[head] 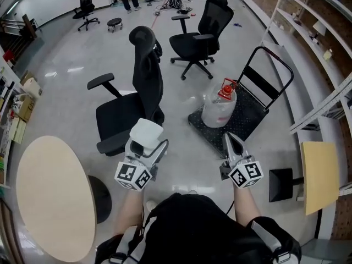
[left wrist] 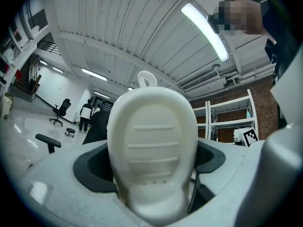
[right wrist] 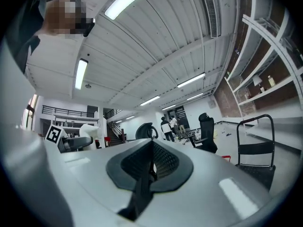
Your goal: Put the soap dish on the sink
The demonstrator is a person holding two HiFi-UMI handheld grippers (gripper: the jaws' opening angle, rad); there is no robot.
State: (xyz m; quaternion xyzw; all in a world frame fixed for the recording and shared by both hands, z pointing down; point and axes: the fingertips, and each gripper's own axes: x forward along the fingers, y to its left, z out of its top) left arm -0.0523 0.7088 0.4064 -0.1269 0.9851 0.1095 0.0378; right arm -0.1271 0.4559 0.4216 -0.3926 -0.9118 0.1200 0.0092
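Observation:
The white oval soap dish (head: pixel 146 131) is clamped between the jaws of my left gripper (head: pixel 148 143), held up in front of me over the floor. In the left gripper view the soap dish (left wrist: pixel 151 143) stands upright and fills the middle, its ribbed face toward the camera, with my left gripper (left wrist: pixel 152 176) shut on its lower end. My right gripper (head: pixel 227 140) is beside it on the right, jaws together with nothing between them. The right gripper view shows the right gripper (right wrist: pixel 150 161) shut and pointing upward at the ceiling. No sink is in view.
A black office chair (head: pixel 138 95) stands just ahead on the left, another chair (head: pixel 201 31) further off. A hand cart (head: pixel 258 100) with a water jug (head: pixel 216 108) is ahead on the right. A round beige table (head: pixel 52 197) lies left, shelves (head: pixel 322 34) right.

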